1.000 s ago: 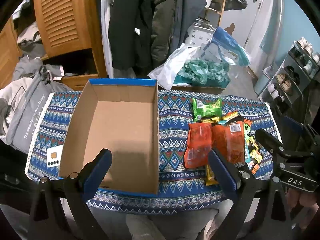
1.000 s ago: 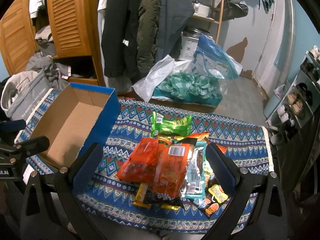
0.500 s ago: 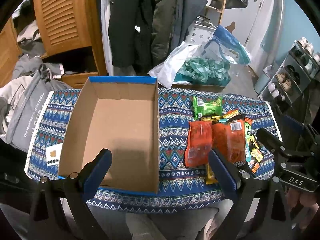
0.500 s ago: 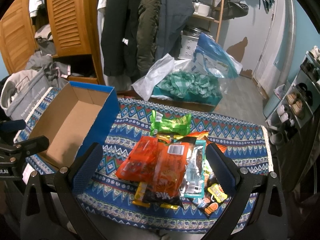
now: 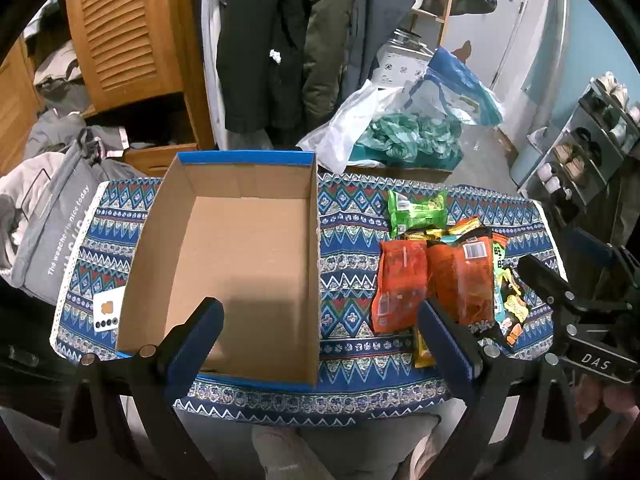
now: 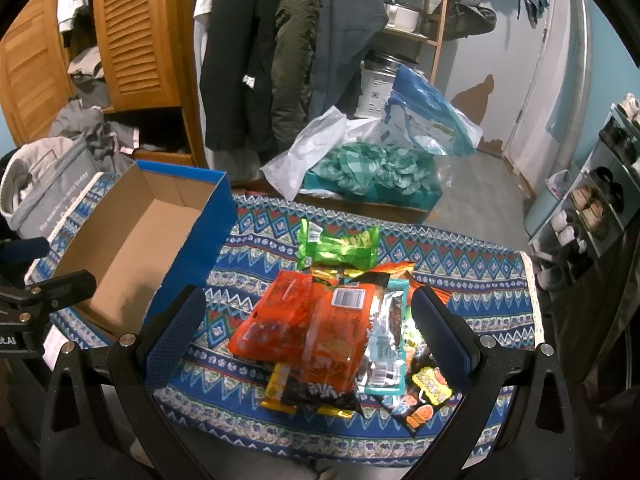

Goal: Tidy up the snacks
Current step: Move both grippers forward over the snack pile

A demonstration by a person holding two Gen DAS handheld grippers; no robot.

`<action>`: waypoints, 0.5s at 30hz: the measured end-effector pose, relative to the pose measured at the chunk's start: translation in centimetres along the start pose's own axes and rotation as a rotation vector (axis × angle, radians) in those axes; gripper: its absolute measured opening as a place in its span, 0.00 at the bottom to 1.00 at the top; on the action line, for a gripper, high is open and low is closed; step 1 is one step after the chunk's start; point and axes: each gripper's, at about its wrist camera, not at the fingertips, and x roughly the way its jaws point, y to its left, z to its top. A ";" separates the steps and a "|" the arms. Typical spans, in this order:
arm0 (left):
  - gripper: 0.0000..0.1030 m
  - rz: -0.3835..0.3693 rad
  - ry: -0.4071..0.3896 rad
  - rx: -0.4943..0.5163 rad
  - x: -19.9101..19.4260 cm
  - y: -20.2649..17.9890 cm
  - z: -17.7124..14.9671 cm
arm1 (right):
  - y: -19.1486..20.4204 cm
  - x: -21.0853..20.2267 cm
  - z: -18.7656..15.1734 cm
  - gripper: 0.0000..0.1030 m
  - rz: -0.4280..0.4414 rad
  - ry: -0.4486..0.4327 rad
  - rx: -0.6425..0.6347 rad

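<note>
An empty cardboard box [image 5: 240,264] [image 6: 132,248] with a blue outside lies on the patterned cloth [image 5: 348,280] [image 6: 460,264], left of a heap of snack packets. Two orange packets [image 5: 400,284] [image 6: 304,320] top the heap, a green packet [image 5: 416,212] [image 6: 340,246] lies behind them, and several small packets [image 6: 424,384] spread to the right. My left gripper [image 5: 320,320] hangs open above the box's near end. My right gripper [image 6: 304,312] hangs open above the heap, holding nothing.
A white card [image 5: 106,308] lies left of the box. Beyond the table sit plastic bags with green fabric [image 6: 372,168], hanging coats [image 5: 280,40], a wooden wardrobe [image 5: 128,32] and a grey bag [image 5: 52,224]. A shoe rack [image 6: 600,200] stands at the right.
Both views have shifted very slightly; the box and packets have not moved and both grippers stay open.
</note>
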 end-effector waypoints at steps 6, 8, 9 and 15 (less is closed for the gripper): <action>0.95 0.002 0.029 -0.006 1.3 0.0 -0.2 | -0.7 0.1 0.0 0.98 -0.007 0.002 0.000; 0.95 0.004 0.031 0.002 1.6 -0.2 -0.1 | -0.9 0.3 0.1 0.98 -0.010 0.007 0.004; 0.95 0.004 0.034 0.006 1.8 -0.4 0.0 | -1.2 0.4 0.1 0.98 -0.009 0.013 0.009; 0.95 -0.040 0.097 -0.012 3.6 -1.3 0.5 | -1.9 1.8 0.0 0.98 -0.033 0.053 0.027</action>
